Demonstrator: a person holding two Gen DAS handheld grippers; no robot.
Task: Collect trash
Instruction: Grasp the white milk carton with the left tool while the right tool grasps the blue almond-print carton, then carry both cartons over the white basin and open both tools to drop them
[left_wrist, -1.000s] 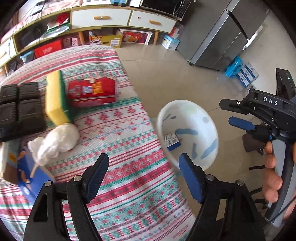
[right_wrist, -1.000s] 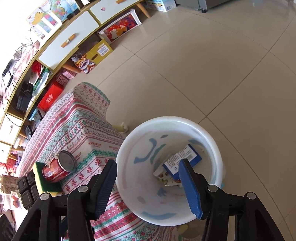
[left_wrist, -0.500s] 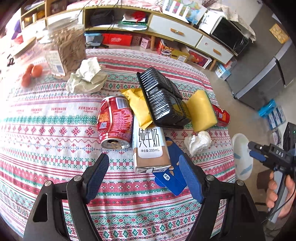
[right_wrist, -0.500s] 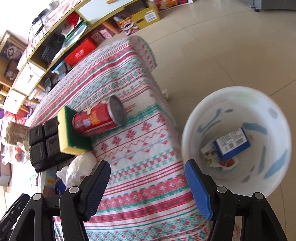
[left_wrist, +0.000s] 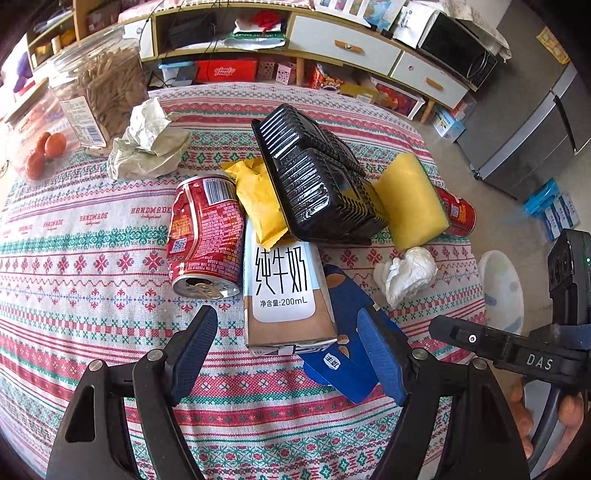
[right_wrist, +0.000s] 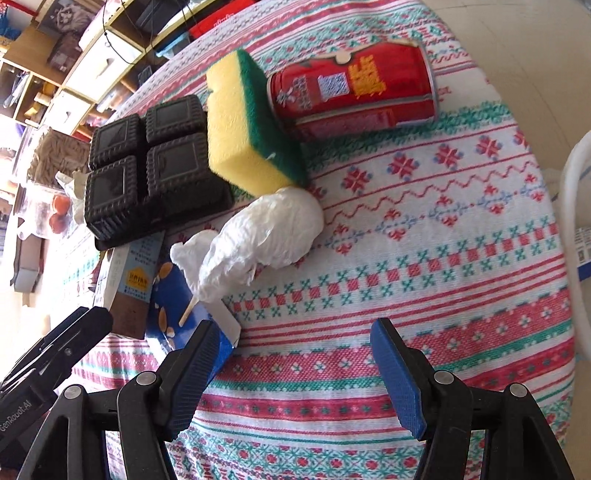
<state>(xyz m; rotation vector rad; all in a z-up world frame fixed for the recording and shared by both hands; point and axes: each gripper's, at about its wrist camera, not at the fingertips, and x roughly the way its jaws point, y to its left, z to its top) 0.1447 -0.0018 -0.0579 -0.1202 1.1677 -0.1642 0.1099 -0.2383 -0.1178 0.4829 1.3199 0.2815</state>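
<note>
The milk carton (left_wrist: 284, 291) lies flat on the counter (left_wrist: 74, 266), and the left tongs (left_wrist: 286, 354) hover wide open and empty at its near end. A dented red can (left_wrist: 205, 236) touches the carton's left side; a blue wrapper (left_wrist: 347, 350) pokes out under its right. Beyond the carton's right side, near the counter edge, a crumpled white tissue (right_wrist: 266, 236) sits before the right tongs (right_wrist: 299, 376), also spread wide and empty, with bare cloth between them. The white bin (left_wrist: 502, 291) stands off that edge.
</note>
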